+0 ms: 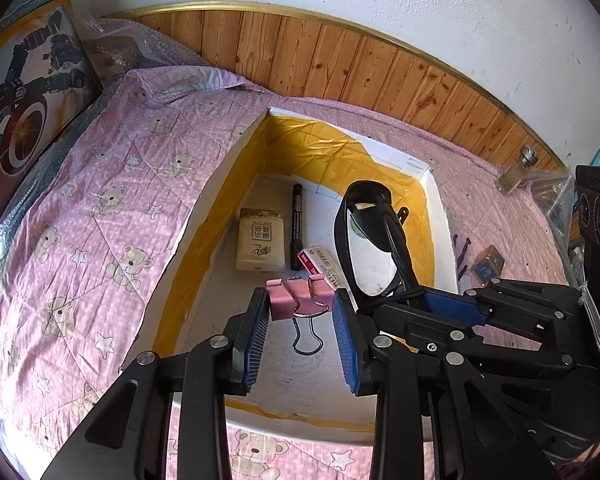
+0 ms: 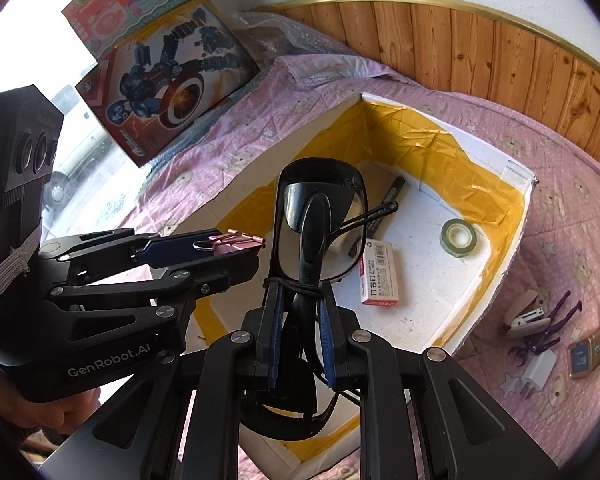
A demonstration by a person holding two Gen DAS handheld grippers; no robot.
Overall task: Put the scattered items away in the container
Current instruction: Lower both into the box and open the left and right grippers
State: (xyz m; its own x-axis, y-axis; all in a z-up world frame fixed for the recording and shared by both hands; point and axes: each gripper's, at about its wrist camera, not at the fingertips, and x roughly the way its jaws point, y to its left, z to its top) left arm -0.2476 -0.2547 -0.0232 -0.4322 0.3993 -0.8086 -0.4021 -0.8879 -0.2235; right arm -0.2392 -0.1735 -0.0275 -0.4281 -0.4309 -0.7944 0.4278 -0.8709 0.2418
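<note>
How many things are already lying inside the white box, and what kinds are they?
tissue pack: 1
black marker: 1
staples box: 1
tape roll: 1
Total: 4 lying in the white box. The pink clip and the sunglasses are held above it in the grippers, not counted.

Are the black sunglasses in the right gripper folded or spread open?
Folded. In the right wrist view the sunglasses stand between the right gripper's pads with their temple arms lying against the lenses, tied with a thin cord.
</note>
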